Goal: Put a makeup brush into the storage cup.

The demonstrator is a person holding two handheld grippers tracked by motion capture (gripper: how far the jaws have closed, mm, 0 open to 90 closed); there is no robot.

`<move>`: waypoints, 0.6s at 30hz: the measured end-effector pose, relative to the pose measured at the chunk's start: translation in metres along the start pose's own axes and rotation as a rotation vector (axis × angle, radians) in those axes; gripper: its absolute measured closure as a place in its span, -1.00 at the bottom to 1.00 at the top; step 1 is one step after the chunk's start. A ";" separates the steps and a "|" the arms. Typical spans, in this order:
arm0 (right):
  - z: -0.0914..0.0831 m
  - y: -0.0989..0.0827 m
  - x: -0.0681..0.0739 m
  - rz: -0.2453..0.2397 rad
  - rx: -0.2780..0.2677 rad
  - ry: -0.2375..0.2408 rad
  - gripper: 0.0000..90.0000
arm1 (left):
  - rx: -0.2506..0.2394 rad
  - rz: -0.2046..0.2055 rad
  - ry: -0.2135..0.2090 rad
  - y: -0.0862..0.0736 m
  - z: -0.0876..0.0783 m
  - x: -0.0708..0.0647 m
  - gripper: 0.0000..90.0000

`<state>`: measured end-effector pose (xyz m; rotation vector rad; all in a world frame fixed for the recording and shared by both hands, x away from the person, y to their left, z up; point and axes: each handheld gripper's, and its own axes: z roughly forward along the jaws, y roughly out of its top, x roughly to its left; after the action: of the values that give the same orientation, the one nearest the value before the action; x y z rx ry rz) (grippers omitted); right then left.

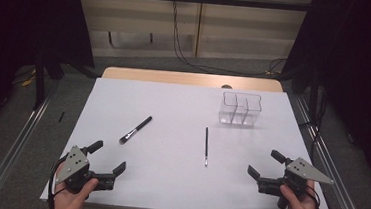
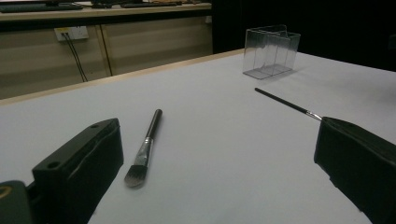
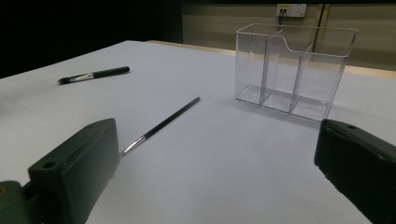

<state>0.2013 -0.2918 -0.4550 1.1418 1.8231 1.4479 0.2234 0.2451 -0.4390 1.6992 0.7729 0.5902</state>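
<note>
White surface [image 1: 183, 109]: both claws gape wide, holding nothing, left claw [image 1: 108, 157] at seven o'clock, right claw [image 1: 265, 164] at five. Brush [image 1: 135, 129] lies at nine, liner [image 1: 206, 146] near centre, organiser [image 1: 241, 109] at one.

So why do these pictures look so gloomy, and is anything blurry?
High view: dim room, dark corners, the white table is the brightest thing. Left gripper view: the near jaws are soft, the flat brush fairly sharp. Right gripper view: the clear organizer catches pale reflections and casts a faint shadow; the thin brush stays sharp.
</note>
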 end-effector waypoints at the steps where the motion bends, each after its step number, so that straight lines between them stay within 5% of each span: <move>1: -0.001 0.000 0.000 0.002 0.001 -0.003 -1.00 | 0.003 -0.003 0.002 0.000 0.000 0.000 -0.96; 18: 0.000 -0.001 0.000 0.003 0.007 0.001 -1.00 | 0.014 -0.018 -0.003 0.001 -0.001 0.003 -0.95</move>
<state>0.2007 -0.2919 -0.4554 1.1476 1.8294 1.4457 0.2248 0.2479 -0.4378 1.7040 0.7912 0.5713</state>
